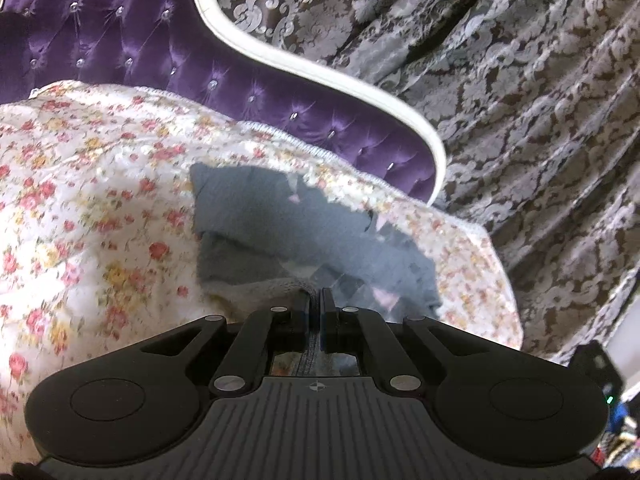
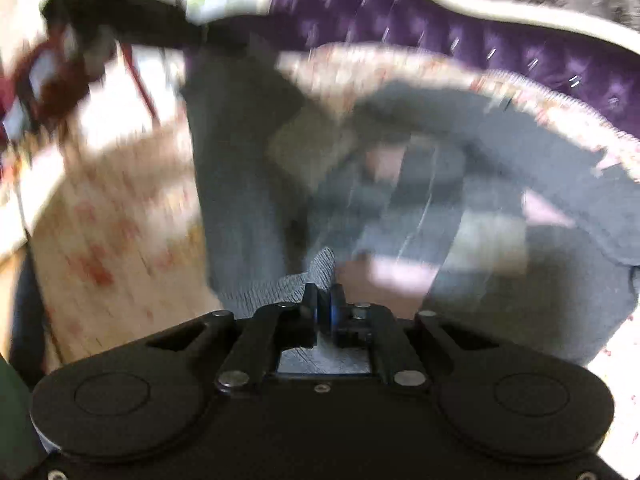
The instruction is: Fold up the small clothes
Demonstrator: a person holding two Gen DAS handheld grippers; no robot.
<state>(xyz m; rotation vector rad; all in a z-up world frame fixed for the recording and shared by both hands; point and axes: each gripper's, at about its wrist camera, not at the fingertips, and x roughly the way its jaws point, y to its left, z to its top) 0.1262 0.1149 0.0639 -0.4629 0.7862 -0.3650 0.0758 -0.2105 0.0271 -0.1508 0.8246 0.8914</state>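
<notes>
Left gripper (image 1: 316,300): jaws closed tight, pinching a ribbed hem of the grey garment (image 1: 280,220). A strip of fabric runs back between the fingers toward the camera. Grip looks firm.

Right gripper (image 2: 325,296): jaws nearly together, clamped on a ribbed edge of the same grey garment (image 2: 248,200); a tuft of knit sticks up just above the fingertips. Right view is heavily motion-blurred, so fine detail can't be confirmed.

Garment location: lies on the floral bedspread (image 1: 80,200), approx. mid-bed in the left view, spread out ahead of both grippers. It is grey w/ small pale pink and light patches; one part is doubled over another on its near side, forming a darker fold. The far edge reaches close to the bedspread's corded trim. In the right view the cloth fills most of the frame, rumpled, w/ a long section hanging or stretching upward at left; exact lay there can't be told due to blur.

Surroundings: purple tufted headboard (image 1: 120,40) w/ a white curved frame (image 1: 320,72) behind the bed. Patterned grey-brown curtain (image 1: 520,100) to the right of it. Right view, upper left: dark blurred shapes and a wooden-looking floor, not identifiable.
</notes>
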